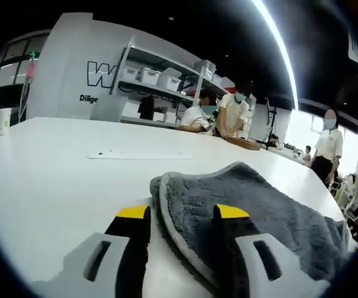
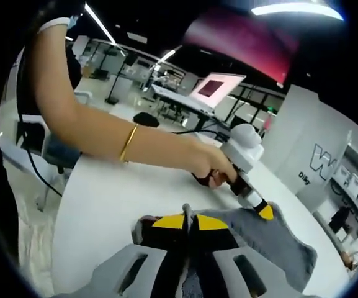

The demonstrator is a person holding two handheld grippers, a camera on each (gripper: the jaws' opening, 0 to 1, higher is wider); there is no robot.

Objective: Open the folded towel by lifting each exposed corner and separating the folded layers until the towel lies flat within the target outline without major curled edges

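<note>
Your worktop is white, wide and glossy, and it carries the towel near its front edge. The towel is grey and fluffy with a paler stitched border, still folded: in the left gripper view you see one layer lying over another, the upper edge curving round at the near corner, with a rumpled bunch toward the right. In the right gripper view the towel lies as a grey slab across the worktop, its near edge lifted up.

Your left gripper has its jaws wide apart, straddling the towel's rounded corner; the right jaw sits over the cloth, the left jaw over bare worktop. From the right gripper view you see your hand holding the left gripper, its yellow tip down at the towel's far edge.

Your right gripper has its jaws pressed together with a thin fold of the towel's edge pinched upright between the yellow tips.

A flat white strip lies further back on the worktop, well apart from the towel. Shelves with white bins stand behind, people near them.
</note>
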